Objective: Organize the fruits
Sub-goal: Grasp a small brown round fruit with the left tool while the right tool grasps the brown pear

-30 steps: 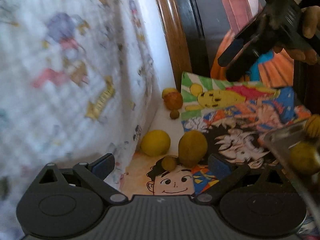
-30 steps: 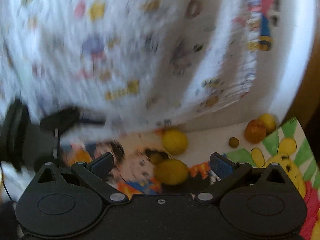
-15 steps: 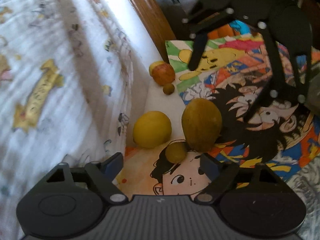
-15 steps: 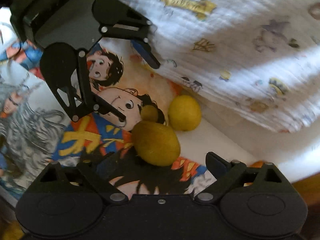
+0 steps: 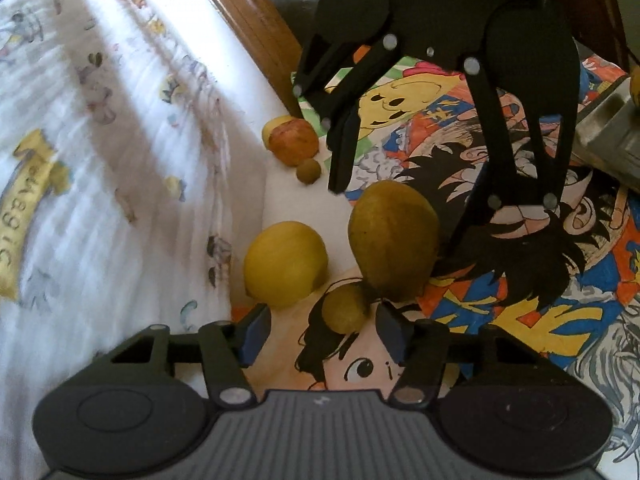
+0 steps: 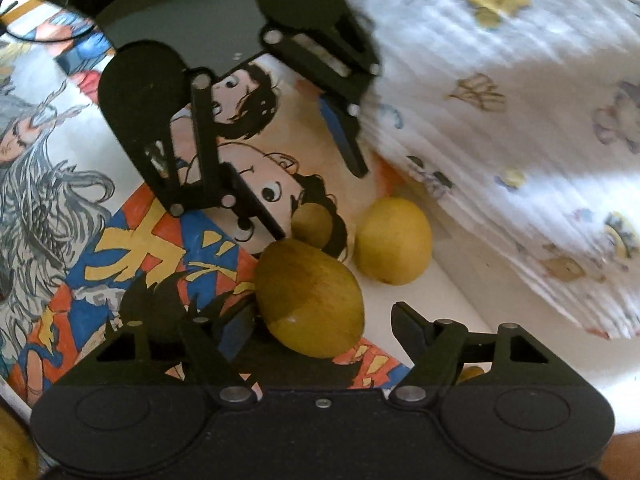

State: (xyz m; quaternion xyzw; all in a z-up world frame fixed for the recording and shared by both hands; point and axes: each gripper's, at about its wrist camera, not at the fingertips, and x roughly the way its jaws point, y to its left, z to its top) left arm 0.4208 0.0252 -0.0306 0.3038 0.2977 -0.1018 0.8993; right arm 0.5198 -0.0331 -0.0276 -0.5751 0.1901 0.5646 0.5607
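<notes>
Left wrist view showed the left gripper (image 5: 322, 330) spread wide, nearer than half a second before to the small brown fruit (image 5: 346, 307) between its fingertips. The right gripper (image 6: 322, 330), also wide, had come down from opposite, straddling the large brown-green fruit (image 6: 310, 298). A yellow fruit (image 5: 285, 268) lay just beside on the cartoon-printed mat (image 5: 520, 320).

Wrist views face each other, low, close; share brown fruit (image 5: 394, 246) (image 6: 308, 296).
</notes>
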